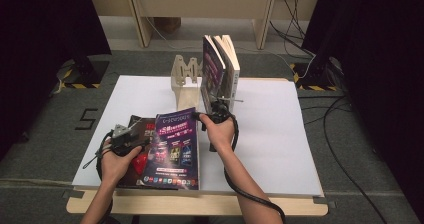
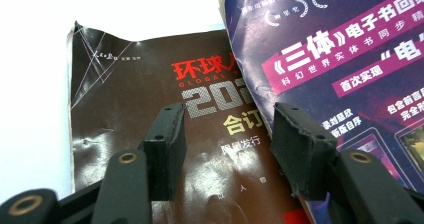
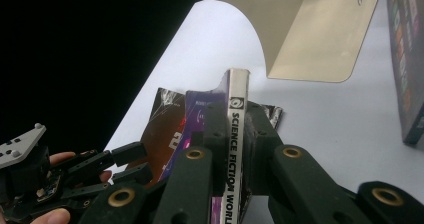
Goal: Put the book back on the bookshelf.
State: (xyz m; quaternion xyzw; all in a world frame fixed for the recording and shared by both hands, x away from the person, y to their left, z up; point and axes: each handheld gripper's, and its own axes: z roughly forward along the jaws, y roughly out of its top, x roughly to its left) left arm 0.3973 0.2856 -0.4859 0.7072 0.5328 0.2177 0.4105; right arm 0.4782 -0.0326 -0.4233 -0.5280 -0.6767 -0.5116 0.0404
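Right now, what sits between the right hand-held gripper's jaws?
The purple magazine's spine stands between the jaws of the right hand-held gripper, pads pressing both sides; the right gripper view shows it.

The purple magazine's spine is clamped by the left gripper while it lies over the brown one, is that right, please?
Not quite: the right gripper clamps the purple magazine's spine, as the right gripper view shows. It does lie over the brown magazine.

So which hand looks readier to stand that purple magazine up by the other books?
Right, probably. The right gripper is clamped on the purple magazine at its spine, nearest the upright books. The left gripper hangs open over the brown magazine, holding nothing.
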